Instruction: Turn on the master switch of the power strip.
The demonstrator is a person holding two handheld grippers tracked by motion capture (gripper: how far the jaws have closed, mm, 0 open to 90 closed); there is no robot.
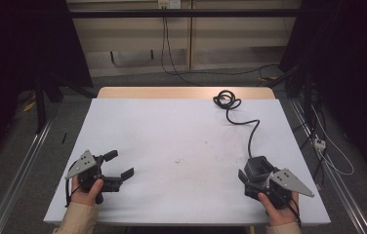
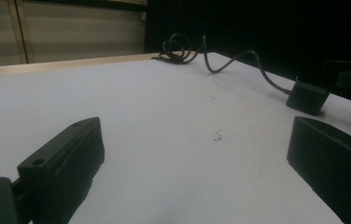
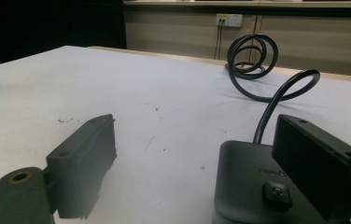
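Observation:
A black box-shaped device (image 1: 258,165) with a button on top lies at the table's front right. Its black cable (image 1: 250,131) runs back to a coil (image 1: 226,99) near the far edge. My right gripper (image 1: 255,174) is open around the device. In the right gripper view the device (image 3: 246,186) sits against the right jaw, with a clear gap to the left jaw, and the right gripper (image 3: 199,128) points toward the coil (image 3: 252,58). My left gripper (image 1: 120,165) rests open at the front left with nothing between its jaws. From the left gripper (image 2: 197,154) the device (image 2: 306,95) shows far right.
A white sheet (image 1: 172,141) covers the table, with a strip of bare wood (image 1: 181,92) at the far edge. Small dark specks (image 1: 179,161) mark the middle. Dark curtains and metal rails flank the table. A wall socket and hanging cables sit behind it.

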